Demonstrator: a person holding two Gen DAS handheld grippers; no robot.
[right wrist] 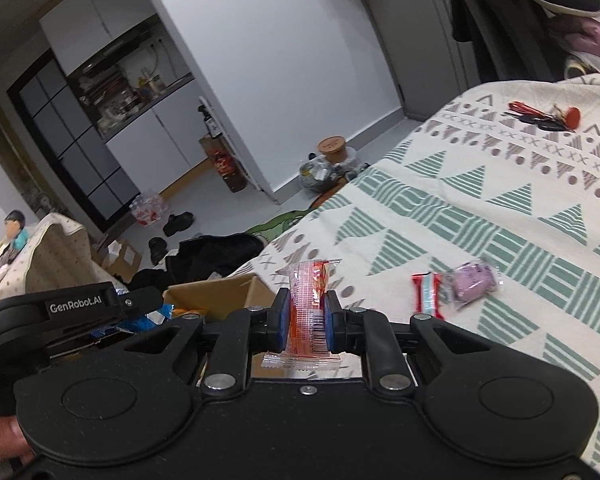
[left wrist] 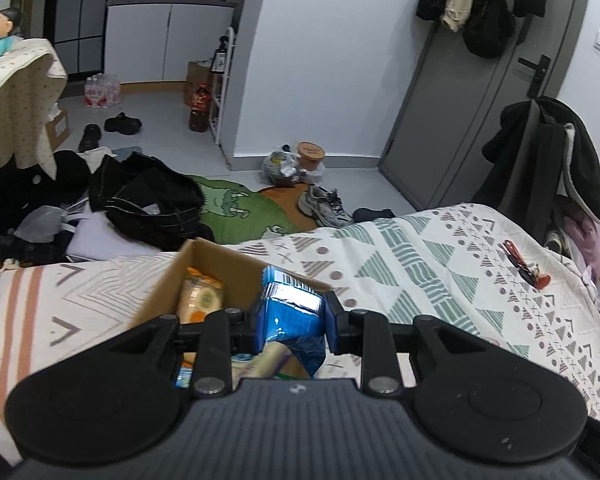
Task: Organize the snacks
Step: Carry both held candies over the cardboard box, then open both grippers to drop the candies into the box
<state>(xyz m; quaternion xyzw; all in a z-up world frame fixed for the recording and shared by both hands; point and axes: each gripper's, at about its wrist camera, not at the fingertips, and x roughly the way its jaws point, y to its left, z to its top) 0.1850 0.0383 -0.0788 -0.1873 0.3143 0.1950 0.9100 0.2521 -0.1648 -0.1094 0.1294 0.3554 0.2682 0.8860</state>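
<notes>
My left gripper is shut on a blue foil snack pack, held over the open cardboard box on the patterned bedspread. Inside the box lies a yellow-orange snack bag. In the right wrist view my right gripper is shut on an orange-and-clear wrapped snack that stands upright between the pads. The box sits just beyond it to the left, with the left gripper body over it. A red-and-white wrapper and a pink wrapped snack lie on the bed to the right.
A set of keys with a red fob lies far back on the bedspread. Beyond the bed's edge the floor holds black clothes, a green rug, shoes and bags. A grey door stands at the right.
</notes>
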